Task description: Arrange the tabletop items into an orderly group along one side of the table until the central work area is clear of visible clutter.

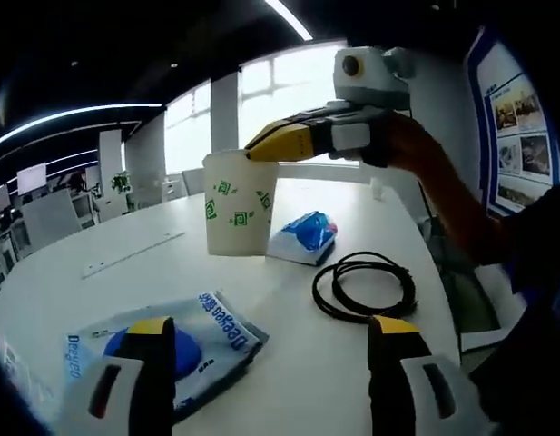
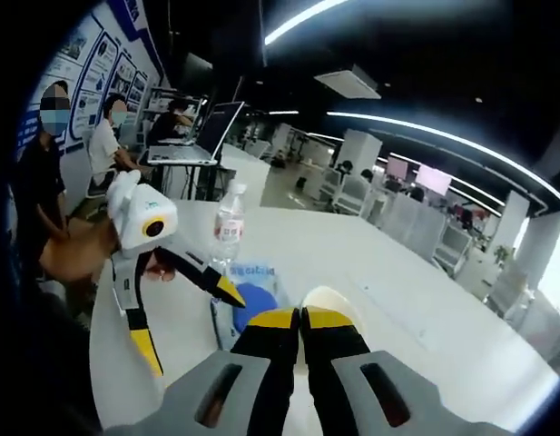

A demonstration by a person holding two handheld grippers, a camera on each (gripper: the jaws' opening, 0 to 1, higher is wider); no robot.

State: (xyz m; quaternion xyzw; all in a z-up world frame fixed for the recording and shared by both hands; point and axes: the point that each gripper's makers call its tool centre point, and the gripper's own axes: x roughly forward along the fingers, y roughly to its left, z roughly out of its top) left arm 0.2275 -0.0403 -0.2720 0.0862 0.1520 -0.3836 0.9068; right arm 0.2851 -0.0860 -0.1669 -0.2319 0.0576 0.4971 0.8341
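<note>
One paper cup (image 1: pixel 239 207), white with green marks, stood upright on the white tabletop (image 1: pixel 125 245), and everything else is placed from it. The right tool (image 1: pixel 261 145) reached in from the right in the left gripper view, its yellow-tipped jaws pinched together on the cup's rim, one inside and one outside as far as could be seen. In the right gripper view the same tool (image 2: pixel 300 320) showed its two jaws pressed together over the pale rim of the cup (image 2: pixel 329 300).

Just to the right of the cup lay one small blue-and-white packet (image 1: pixel 304 236), touching or nearly touching its base. Further right and nearer the camera sat one coil of black cable (image 1: pixel 363 286). In front of the cup, well apart, lay one larger blue-and-white printed bag (image 1: pixel 193 341).

The left tool (image 1: pixel 270 341) hovered above the bag with its jaws wide apart, holding nothing. In the right gripper view that left tool (image 2: pixel 193 322) appeared to the left of the cup, jaws spread, and one clear plastic bottle (image 2: pixel 229 222) stood upright beyond it.
</note>
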